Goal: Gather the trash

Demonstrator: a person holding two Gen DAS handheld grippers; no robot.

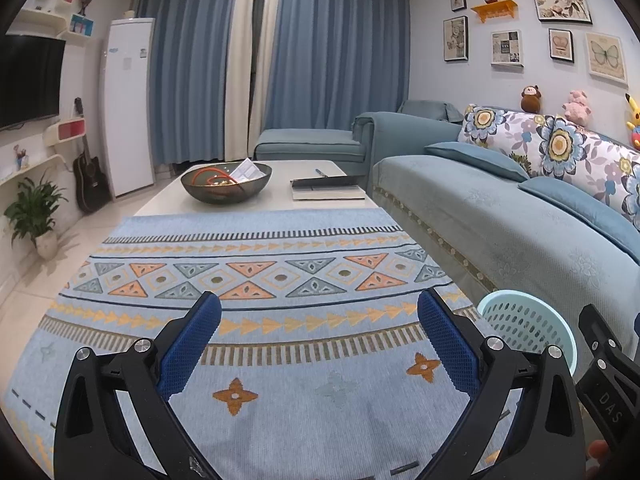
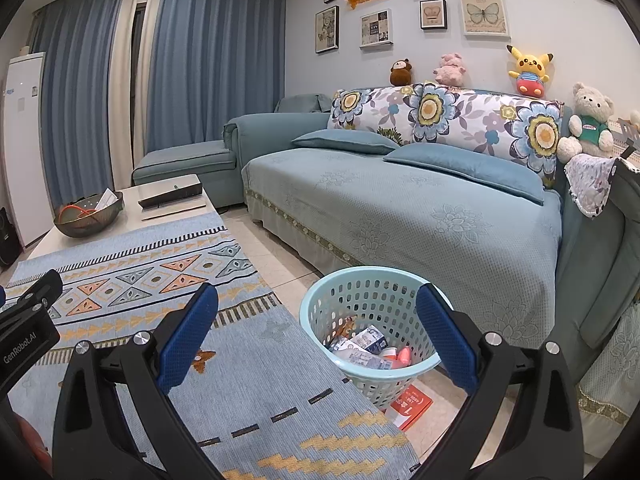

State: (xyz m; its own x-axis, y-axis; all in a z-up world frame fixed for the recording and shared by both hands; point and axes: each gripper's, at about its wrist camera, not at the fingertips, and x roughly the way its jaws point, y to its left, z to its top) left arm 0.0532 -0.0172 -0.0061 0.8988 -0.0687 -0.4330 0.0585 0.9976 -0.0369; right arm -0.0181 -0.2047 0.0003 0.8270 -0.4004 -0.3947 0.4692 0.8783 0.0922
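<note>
A light blue perforated basket (image 2: 370,322) stands on the floor between the table and the sofa; it holds several pieces of trash (image 2: 366,346), among them small cartons and a pink item. Its rim (image 1: 528,320) also shows at the right of the left wrist view. My right gripper (image 2: 316,312) is open with nothing between its blue pads, hovering above the table edge and the basket. My left gripper (image 1: 318,320) is open and empty too, over the patterned tablecloth (image 1: 248,280). A red and white packet (image 2: 410,404) lies on the floor beside the basket.
A dark bowl (image 1: 226,184) with an orange cord and a paper, and a book (image 1: 328,188) with a pen, sit on the table's far end. The blue sofa (image 2: 420,208) runs along the right. A potted plant (image 1: 34,216) and a guitar (image 1: 90,176) stand at the left wall.
</note>
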